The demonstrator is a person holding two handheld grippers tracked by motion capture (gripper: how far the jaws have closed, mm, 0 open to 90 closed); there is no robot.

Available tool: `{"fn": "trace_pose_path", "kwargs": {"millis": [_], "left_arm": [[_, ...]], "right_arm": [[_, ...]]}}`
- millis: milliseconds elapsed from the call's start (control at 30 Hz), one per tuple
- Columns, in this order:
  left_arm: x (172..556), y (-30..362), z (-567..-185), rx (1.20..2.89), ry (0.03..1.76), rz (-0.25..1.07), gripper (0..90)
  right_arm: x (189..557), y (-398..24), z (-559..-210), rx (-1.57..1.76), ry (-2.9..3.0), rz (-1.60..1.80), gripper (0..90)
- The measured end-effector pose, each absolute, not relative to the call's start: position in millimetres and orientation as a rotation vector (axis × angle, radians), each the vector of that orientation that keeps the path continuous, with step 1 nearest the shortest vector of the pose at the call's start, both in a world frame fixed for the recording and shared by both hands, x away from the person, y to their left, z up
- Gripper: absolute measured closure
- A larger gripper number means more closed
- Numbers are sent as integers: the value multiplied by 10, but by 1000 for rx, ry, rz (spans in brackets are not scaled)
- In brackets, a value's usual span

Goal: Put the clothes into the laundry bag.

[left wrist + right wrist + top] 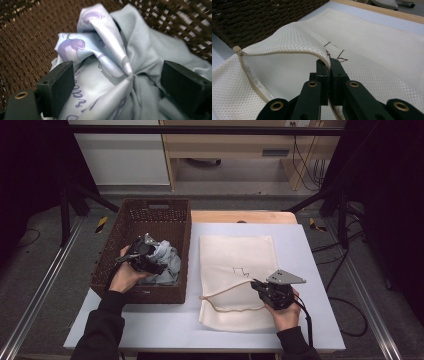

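A crumpled pale-blue cloth (pixel 167 262) with purple flower print (pixel 140 50) lies in the brown wicker basket (pixel 155 201). My left gripper (pixel 152 255) hangs over it, jaws wide open (pixel 118 75), with the bunched cloth between them and not squeezed. A cream mesh zipper bag (pixel 237 250) lies flat on the white table, to the right of the basket. My right gripper (pixel 254 284) is shut on the bag's zipper edge (pixel 329 62) and holds the top layer (pixel 294 37) raised, so the mouth gapes toward the basket.
The basket's woven wall (pixel 262 17) stands just left of the bag's open mouth. A dark scribble (pixel 241 270) marks the bag. Bare white tabletop (pixel 310 265) runs along the bag's right side and the near edge. Metal rails flank the table on the floor.
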State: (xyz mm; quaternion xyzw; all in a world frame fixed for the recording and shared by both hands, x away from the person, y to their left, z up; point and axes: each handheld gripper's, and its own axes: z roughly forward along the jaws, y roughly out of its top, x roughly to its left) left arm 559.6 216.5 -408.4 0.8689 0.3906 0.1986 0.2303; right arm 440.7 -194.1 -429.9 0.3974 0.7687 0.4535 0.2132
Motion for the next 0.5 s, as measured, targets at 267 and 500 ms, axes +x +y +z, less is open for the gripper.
{"fn": "trace_pose_path", "kwargs": {"millis": [267, 500], "left_arm": [[5692, 2128, -4234, 2512, 1150, 463, 67], [5741, 2129, -4311, 2561, 1198, 367, 128]], "right_arm": [[4409, -1942, -4301, 1114, 2136, 1260, 870], [4411, -1941, -4305, 1117, 2142, 1257, 870]]}}
